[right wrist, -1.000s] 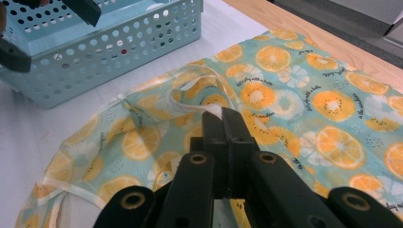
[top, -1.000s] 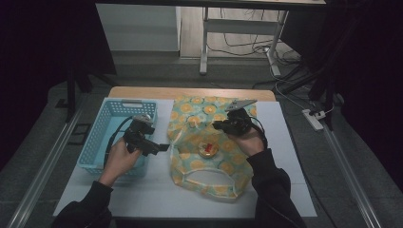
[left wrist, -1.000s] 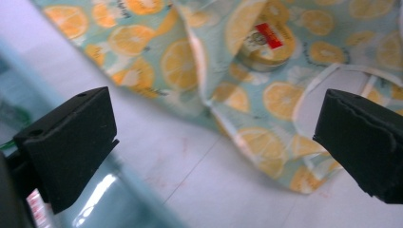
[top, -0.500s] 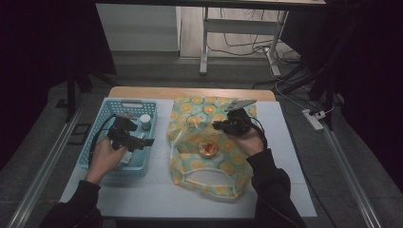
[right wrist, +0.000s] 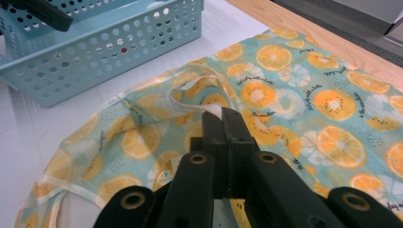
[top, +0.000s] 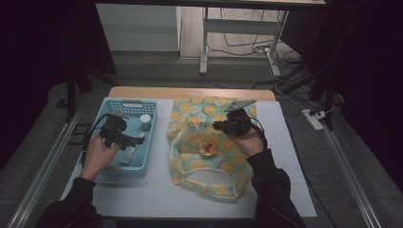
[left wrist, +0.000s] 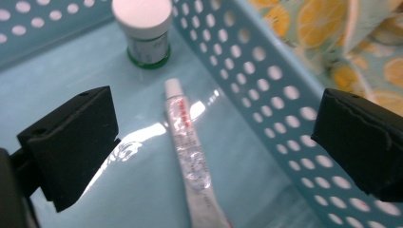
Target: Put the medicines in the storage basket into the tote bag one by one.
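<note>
Not much that can actually be read here. Small dark cursive lettering is printed beside the orange slices on the fabric bag (right wrist: 285, 90), at the centre and right of the right gripper view, but the words can't be made out for sure. Red print runs along the clear tube (left wrist: 187, 152) in the middle of the left gripper view, too blurred to read. The little white-capped jar (left wrist: 145, 31) at top left carries a label that can't be deciphered either.

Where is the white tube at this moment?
The tube lies flat on the floor of the blue basket, at the left of the table in the high view. It is just below the open left tool, near a white-capped jar.
</note>
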Tool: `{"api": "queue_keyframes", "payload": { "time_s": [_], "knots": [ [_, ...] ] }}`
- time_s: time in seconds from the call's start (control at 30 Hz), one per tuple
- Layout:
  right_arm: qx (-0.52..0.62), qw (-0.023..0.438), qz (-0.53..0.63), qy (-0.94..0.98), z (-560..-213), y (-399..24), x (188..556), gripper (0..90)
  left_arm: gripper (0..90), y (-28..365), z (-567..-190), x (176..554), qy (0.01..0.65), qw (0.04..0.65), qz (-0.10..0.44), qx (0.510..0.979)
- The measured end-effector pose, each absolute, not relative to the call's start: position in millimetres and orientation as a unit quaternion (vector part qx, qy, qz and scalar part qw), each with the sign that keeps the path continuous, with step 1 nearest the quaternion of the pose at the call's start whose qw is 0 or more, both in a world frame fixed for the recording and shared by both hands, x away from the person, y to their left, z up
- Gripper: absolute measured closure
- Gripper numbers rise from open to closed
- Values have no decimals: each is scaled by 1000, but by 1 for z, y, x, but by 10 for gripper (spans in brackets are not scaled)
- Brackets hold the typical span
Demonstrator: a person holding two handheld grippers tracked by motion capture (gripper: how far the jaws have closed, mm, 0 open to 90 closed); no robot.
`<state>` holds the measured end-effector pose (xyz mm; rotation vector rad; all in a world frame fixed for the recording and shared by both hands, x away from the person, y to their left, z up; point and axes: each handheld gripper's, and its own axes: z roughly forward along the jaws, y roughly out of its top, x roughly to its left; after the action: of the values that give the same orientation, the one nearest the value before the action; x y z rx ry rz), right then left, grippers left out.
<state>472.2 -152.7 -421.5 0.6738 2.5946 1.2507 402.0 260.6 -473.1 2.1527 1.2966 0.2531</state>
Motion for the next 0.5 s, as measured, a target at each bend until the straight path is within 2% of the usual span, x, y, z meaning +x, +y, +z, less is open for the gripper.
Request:
{"api": "queue_keyframes", "payload": {
  "time_s": [0.2, 0.5],
  "knots": [
    [227, 91, 421, 873, -422, -153, 472, 900, 0, 266, -486, 409, 500, 294, 77, 811],
    [226, 92, 421, 874, -421, -153, 472, 900, 0, 262, -502, 416, 498, 242, 64, 830]
  ]
}}
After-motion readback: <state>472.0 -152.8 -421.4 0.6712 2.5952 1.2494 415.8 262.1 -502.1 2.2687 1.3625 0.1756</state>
